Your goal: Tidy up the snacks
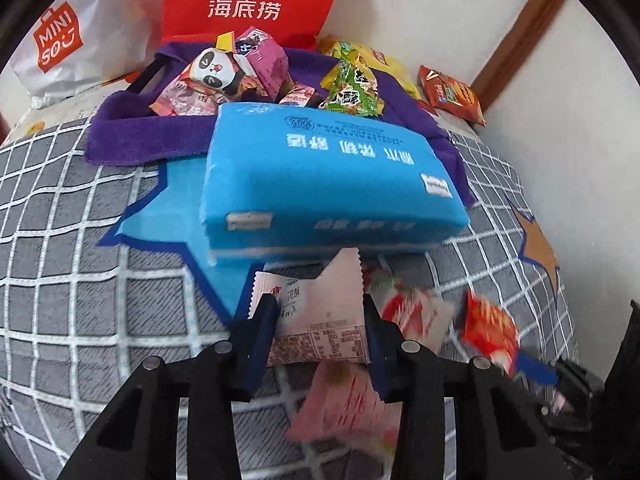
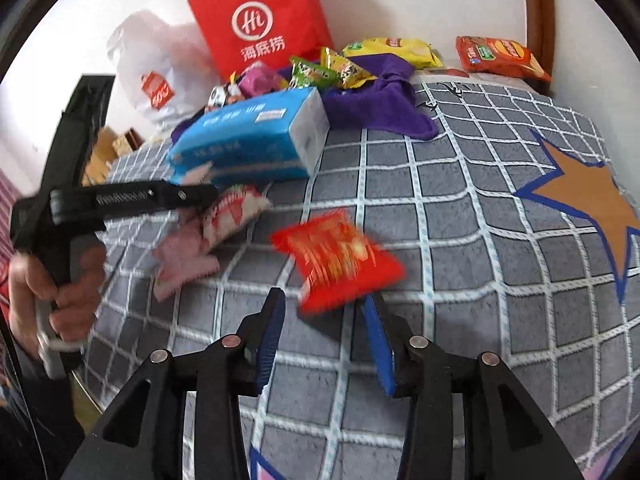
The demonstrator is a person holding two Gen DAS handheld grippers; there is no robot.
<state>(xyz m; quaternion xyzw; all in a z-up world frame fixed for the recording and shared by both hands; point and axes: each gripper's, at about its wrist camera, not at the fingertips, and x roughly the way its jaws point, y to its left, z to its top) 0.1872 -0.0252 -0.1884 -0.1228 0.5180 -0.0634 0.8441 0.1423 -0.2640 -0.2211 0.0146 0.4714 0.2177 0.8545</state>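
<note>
Left gripper point(image 1: 320, 312) is closed on a white snack packet point(image 1: 320, 320), held just before the blue tissue pack point(image 1: 320, 184). Right gripper point(image 2: 326, 312) stands partly open; the red snack packet point(image 2: 336, 256), blurred, lies loose at its tips. Risks judged: red packet sliding off, white packet's slick film slipping.

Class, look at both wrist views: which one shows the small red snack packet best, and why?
The right wrist view. There the red snack packet sits near the centre, whole though blurred, just beyond the right tongs. The left wrist view shows it only small, blurred and off to the right edge.
</note>
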